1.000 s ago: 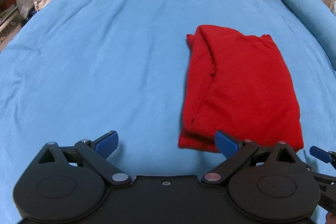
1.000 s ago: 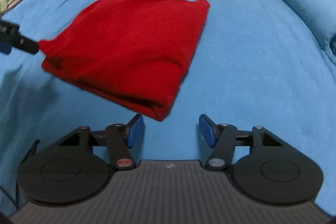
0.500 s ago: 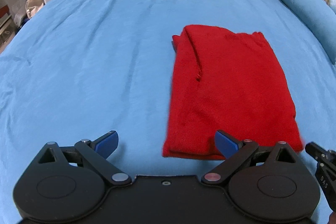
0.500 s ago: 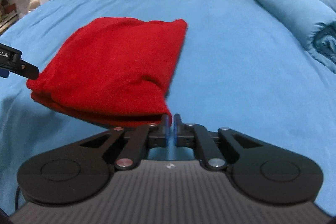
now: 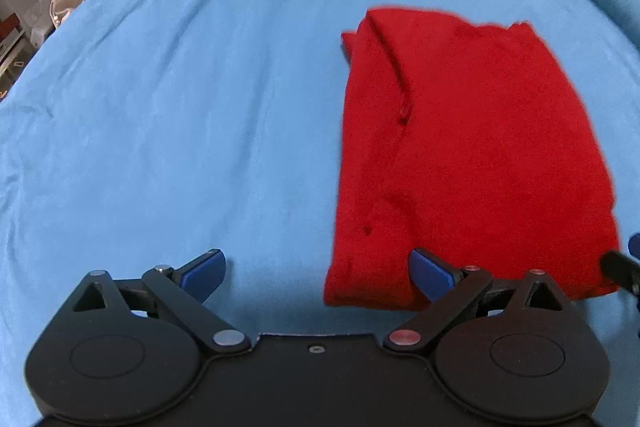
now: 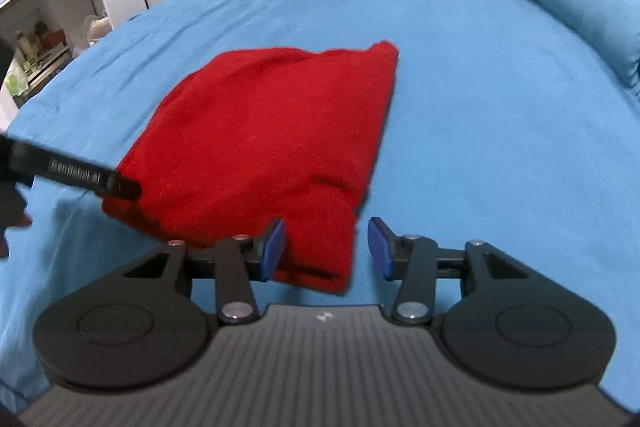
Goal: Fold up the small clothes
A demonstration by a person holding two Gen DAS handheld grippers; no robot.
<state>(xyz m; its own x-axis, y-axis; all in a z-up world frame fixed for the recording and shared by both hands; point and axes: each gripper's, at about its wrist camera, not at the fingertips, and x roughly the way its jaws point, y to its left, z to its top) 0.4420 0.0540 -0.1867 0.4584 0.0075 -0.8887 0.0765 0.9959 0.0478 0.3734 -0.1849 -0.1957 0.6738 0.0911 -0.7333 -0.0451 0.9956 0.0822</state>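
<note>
Red knit garment (image 5: 460, 155), folded into a compact rectangle on the bed (image 5: 180, 87) ahead of my spread left hand-held gripper (image 5: 316, 267) and right hand-held gripper (image 6: 326, 247); perhaps one final fold remains.

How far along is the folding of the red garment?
Done: the red garment lies folded into a thick layered rectangle on the blue bed. In hand: nothing; the left gripper and right gripper are both open at its near corners. Left: perhaps one more fold, or just tidying the edges.
</note>
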